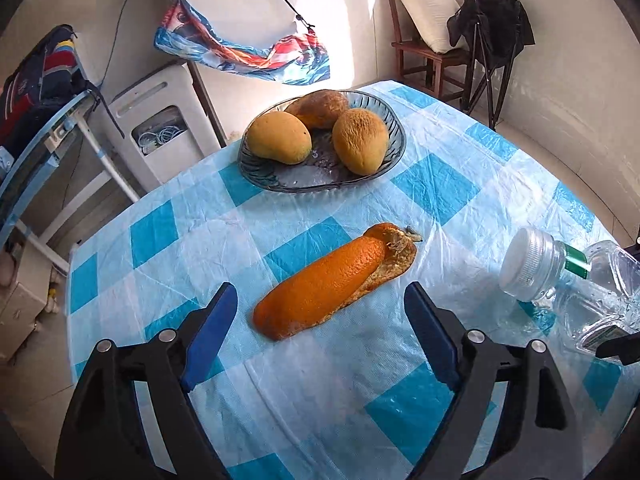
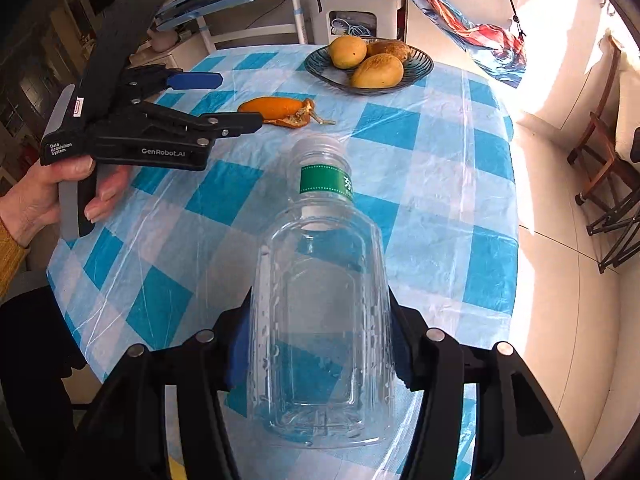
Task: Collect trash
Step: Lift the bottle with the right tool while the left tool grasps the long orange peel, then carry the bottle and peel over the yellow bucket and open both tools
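Observation:
An orange peel [image 1: 328, 280] lies on the blue-checked tablecloth [image 1: 440, 188], and it also shows in the right wrist view [image 2: 276, 110]. My left gripper [image 1: 320, 308] is open, its blue fingers either side of the peel's near end, just above the cloth; in the right wrist view this left gripper [image 2: 236, 100] hovers left of the peel. My right gripper [image 2: 318, 356] is shut on an empty clear plastic bottle [image 2: 320, 312] with a green label, held above the table. The bottle [image 1: 568, 280] shows at the right of the left wrist view.
A dark glass dish [image 1: 384, 108] with three mangoes [image 1: 278, 138] stands at the table's far side. A wooden chair [image 1: 424, 52], a folding stand and a white appliance [image 1: 160, 128] stand around the table. A colourful cloth [image 1: 244, 48] hangs behind.

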`<action>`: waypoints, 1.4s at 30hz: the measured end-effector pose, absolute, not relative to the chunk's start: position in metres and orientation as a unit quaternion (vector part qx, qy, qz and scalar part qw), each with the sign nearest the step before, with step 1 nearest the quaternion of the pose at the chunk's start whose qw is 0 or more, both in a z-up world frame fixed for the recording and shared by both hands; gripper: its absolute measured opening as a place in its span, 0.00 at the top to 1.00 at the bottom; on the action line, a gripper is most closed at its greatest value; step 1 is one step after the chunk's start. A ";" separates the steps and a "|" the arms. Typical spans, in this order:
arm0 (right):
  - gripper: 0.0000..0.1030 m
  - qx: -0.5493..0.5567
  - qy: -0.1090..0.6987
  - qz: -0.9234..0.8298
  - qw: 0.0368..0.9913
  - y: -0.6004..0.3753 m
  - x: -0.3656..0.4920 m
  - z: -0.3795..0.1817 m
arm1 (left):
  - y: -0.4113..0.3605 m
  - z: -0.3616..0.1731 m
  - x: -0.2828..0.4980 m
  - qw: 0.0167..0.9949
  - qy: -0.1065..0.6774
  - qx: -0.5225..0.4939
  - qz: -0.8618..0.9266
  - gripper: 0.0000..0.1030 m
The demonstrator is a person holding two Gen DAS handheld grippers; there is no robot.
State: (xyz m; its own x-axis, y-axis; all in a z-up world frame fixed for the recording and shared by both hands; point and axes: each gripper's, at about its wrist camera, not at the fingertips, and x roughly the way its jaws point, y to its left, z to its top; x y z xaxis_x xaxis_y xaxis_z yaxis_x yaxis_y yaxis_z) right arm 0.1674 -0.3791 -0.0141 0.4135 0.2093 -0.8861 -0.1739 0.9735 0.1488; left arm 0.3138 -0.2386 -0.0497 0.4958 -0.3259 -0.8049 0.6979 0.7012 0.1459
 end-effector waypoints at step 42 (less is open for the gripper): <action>0.46 0.158 0.429 0.228 0.860 -0.294 0.046 0.002 | -0.040 -0.027 0.025 0.902 0.406 -0.011 -0.149 0.84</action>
State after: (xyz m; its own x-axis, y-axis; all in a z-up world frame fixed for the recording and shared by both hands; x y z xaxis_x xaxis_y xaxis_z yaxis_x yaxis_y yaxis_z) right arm 0.0458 -0.2936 0.0015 0.5273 0.5278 -0.6659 -0.2570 0.8461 0.4671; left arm 0.0251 -0.0396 -0.0268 0.6262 -0.2776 -0.7286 0.2591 0.9554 -0.1414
